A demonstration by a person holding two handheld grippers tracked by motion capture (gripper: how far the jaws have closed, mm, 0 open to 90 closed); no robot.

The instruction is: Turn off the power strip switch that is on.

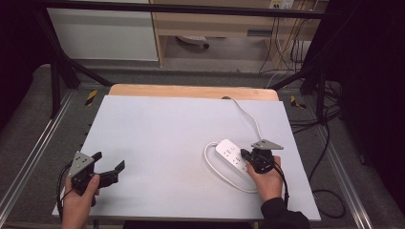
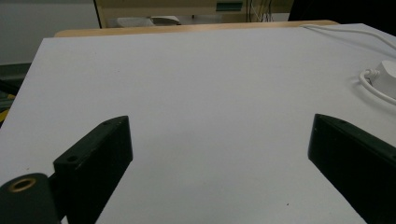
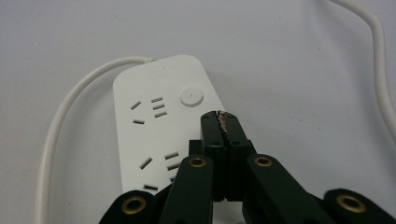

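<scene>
A white power strip [image 1: 233,158] lies on the white table top [image 1: 181,129] at the right, with its white cable [image 1: 215,167] looping round its near side. In the right gripper view the power strip [image 3: 154,121] shows its sockets and a round button [image 3: 192,97]. My right gripper [image 1: 244,153] is shut, nothing between its jaws, and its tips [image 3: 219,119] hover just over the strip near the button. My left gripper [image 1: 110,162] is held open at the table's near left; its jaws stand wide apart over bare table, with nothing between them [image 2: 219,135].
The strip's cable [image 1: 248,117] runs off over the table's far edge. A wooden board edge [image 1: 191,90] lies behind the table. Black frame bars, a cabinet and loose cables stand on the floor beyond. An end of the power strip [image 2: 385,77] and its cable appear at the right.
</scene>
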